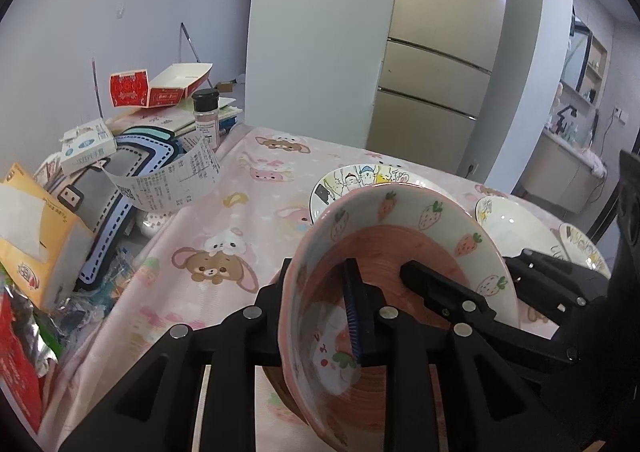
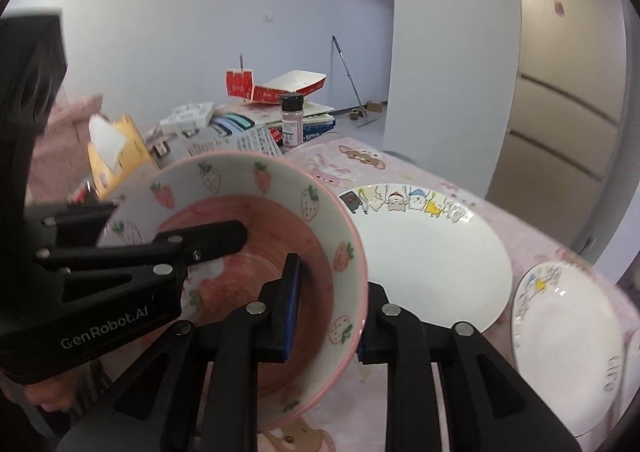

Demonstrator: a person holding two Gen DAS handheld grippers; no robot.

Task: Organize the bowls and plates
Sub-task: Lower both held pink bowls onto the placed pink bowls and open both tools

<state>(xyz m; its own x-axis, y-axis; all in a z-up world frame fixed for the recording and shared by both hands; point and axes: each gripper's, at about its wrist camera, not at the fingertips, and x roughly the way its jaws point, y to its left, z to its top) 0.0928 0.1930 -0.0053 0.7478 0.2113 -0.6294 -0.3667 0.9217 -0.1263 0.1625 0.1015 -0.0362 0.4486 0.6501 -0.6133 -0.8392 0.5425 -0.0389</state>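
a tall gold-toned refrigerator [image 1: 436, 63] stands behind a table under a pink cartoon-print tablecloth [image 1: 224, 252], where two hand-held grippers share one strawberry bowl [image 1: 400, 252]. the bowl, pink-rimmed with a reddish centre, is tilted on edge just above the cloth at the near side of the table. beyond it lies a large white plate [image 2: 432, 252] edged with small cartoon animals, and to the right a second, smaller white plate [image 2: 568, 352], the two near each other but apart. the left gripper [image 1: 324, 316] is clamped on the bowl's left rim, one blue-padded finger inside the bowl and the other outside. the right gripper [image 2: 328, 316] pinches the opposite rim the same way, its blue pad pressed to the inner wall. at the table's far left, a clutter of boxes includes an orange tissue box [image 1: 36, 236], a red and white carton [image 1: 160, 85], a curling paper receipt [image 1: 168, 179] and a black-capped spice jar [image 1: 206, 113].
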